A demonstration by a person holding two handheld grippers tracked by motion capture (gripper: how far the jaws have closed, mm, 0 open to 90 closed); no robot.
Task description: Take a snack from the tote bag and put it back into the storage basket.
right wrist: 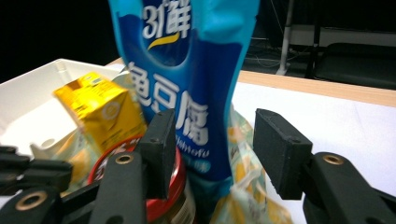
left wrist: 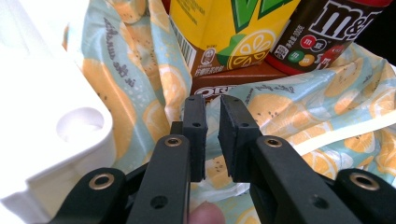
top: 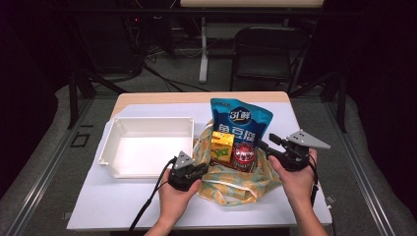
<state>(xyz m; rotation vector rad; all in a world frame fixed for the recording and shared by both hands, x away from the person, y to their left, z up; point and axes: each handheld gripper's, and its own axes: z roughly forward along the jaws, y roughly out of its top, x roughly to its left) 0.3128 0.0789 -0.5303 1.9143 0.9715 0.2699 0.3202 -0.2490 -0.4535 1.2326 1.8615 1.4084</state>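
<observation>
The lemon-print cloth bag [top: 236, 182] lies slumped on the surface, soft and light; its rim gives the best hold. The left tool [left wrist: 211, 140] pinches its rim. The right tool [right wrist: 212, 149] stands released near the blue snack pouch [right wrist: 187, 70].

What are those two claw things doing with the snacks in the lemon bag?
A person holds a hand-held gripper in each hand over a lemon-print cloth bag full of snacks. The left hand-held gripper pinches the bag's edge, beside a white tray. The right hand-held gripper is open, empty, near the tall blue pouch. A yellow drink carton and a candy jar sit in the bag.
</observation>
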